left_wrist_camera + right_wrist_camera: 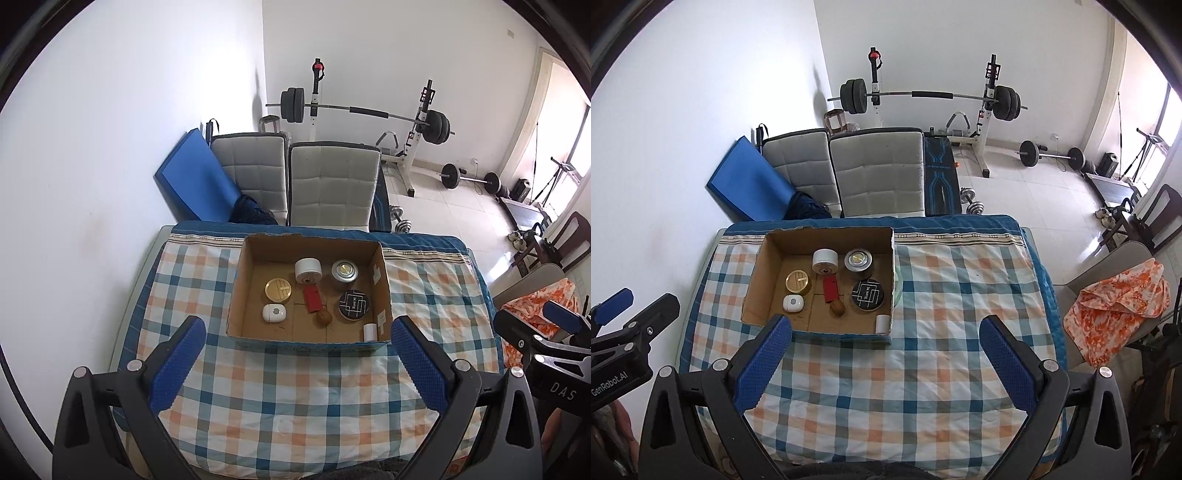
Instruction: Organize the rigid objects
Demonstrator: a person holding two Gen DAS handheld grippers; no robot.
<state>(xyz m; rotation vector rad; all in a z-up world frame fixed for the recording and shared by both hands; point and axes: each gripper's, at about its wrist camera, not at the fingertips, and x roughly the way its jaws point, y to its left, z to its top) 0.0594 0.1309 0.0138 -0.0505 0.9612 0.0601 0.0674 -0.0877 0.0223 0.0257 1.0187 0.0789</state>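
Observation:
A cardboard box (pixel 380 266) (pixel 757 273) stands on the checked tablecloth (pixel 277 387). In it lie a gold round tin (pixel 279 288), a white cylinder (pixel 308 270), a silver round tin (pixel 344 274), a black round tin (pixel 354 304), a red block (pixel 312 299), a white oval case (pixel 274 313), a brown nut (pixel 322 318) and a small white roll (pixel 369 331). My left gripper (pixel 297 328) is open and empty, above the table in front of the box. My right gripper (pixel 884 328) is open and empty, to the right of the box's front.
Two grey chairs (pixel 332 184) stand behind the table, with a blue mat (pixel 199 181) against the wall. A barbell rack (pixel 369 114) and weights stand further back. An orange cloth (pixel 1115 302) lies on a chair at the right.

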